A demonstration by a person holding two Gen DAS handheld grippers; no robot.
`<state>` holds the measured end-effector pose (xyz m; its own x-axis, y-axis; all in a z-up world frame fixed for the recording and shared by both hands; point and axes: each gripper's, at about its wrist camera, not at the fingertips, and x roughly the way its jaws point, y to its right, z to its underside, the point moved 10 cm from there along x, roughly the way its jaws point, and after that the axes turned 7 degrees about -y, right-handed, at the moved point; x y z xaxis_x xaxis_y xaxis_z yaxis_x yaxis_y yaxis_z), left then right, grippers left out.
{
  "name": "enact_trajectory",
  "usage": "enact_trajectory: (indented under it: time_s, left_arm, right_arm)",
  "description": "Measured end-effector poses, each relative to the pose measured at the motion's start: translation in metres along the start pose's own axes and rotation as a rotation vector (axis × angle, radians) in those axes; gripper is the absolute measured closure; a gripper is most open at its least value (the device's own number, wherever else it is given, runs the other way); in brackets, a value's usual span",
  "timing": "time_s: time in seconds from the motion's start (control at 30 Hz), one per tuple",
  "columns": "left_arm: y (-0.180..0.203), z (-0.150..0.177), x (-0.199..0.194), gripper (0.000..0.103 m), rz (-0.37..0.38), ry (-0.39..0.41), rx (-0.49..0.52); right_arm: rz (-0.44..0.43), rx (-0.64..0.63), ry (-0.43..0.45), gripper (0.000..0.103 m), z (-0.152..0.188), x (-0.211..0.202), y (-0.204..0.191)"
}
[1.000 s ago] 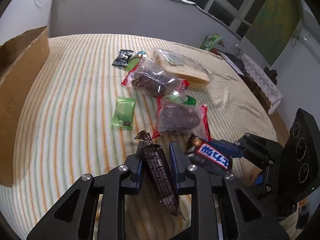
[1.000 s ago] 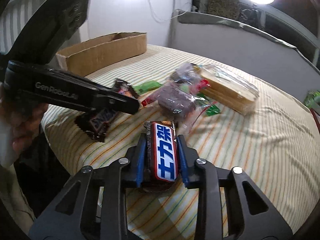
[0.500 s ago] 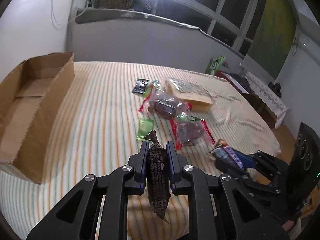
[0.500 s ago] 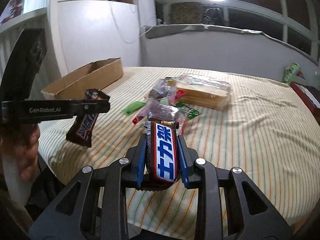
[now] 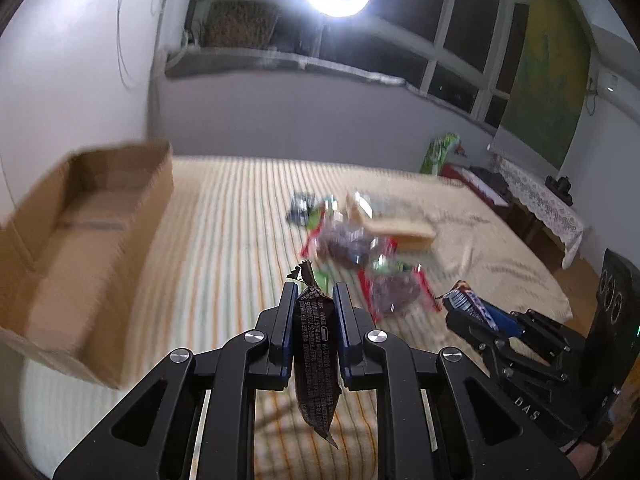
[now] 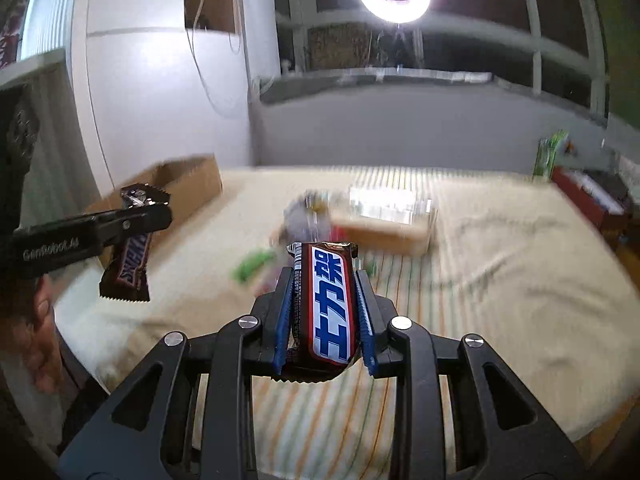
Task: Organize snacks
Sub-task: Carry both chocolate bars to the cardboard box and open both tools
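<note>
Cardboard box [image 5: 86, 236] at the left of the left wrist view, open-topped, nothing visible inside, resting on the striped bed [image 5: 224, 248]. Lifted well clear of the bedcover since a second ago, when both tools sat low among the wrappers. Left gripper [image 5: 314, 312] fingers clamped on a dark Snickers bar [image 5: 316, 352], hanging nose-down. Right gripper [image 6: 323, 304] fingers closed on a second Snickers bar [image 6: 332, 304] with Chinese lettering. Probably carrying both toward the box. Remaining snack pile [image 5: 360, 244] at mid-frame: clear bags, green packets, a wrapped sandwich, all blurred
</note>
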<state>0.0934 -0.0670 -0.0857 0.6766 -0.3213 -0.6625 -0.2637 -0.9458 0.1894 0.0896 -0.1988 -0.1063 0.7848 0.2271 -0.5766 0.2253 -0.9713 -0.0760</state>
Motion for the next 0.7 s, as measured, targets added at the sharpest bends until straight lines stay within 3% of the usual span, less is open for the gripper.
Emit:
enact_trajectory:
  time_s: [0.27, 0.47, 0.7]
  left_arm:
    - [-0.001, -0.053, -0.087, 0.087, -0.027, 0.221, 0.08]
    - [-0.02, -0.06, -0.113, 0.087, -0.027, 0.268, 0.057]
    - [-0.049, -0.057, -0.114, 0.087, -0.04, 0.272, 0.019]
  right_arm:
    - [0.056, -0.058, 0.159, 0.074, -0.072, -0.071, -0.035]
    - [0.054, -0.096, 0.166, 0.074, -0.083, -0.078, -0.068]
    - [0.035, -0.132, 0.122, 0.074, -0.08, -0.058, -0.098]
